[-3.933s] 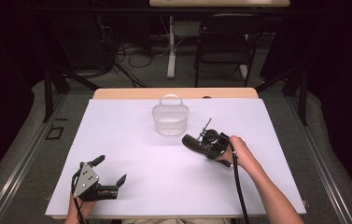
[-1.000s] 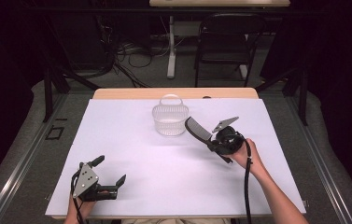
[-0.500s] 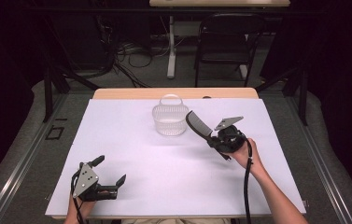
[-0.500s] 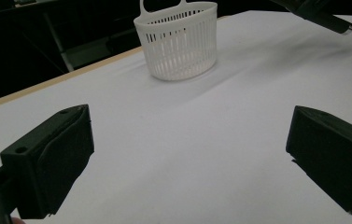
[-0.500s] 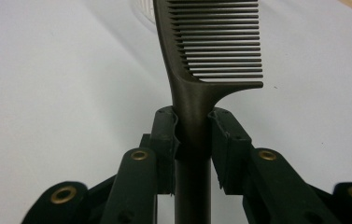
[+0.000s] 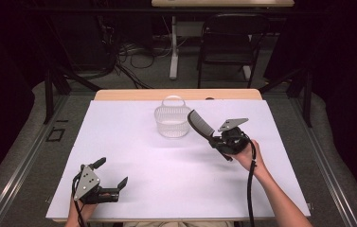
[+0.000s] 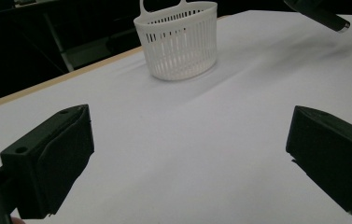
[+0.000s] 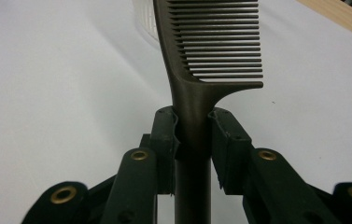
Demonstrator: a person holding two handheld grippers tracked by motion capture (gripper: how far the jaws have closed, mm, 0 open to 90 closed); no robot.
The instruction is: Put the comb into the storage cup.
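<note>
A white-covered table (image 6: 176,189) carries a slatted white basket (image 6: 172,121) near its far edge, with a dark comb (image 6: 200,125) raised beside it, toothed end nearest the basket's right rim. The likely snag: carried in at this slant, the teeth could catch the rim or slats and tip the light basket, or the comb could twist in the grip. The right gripper (image 8: 193,135) is clamped narrowly on the comb's handle, both pads pressing its sides. The left gripper (image 7: 190,158) rests near the table's front-left corner, jaws wide, holding nothing.
</note>
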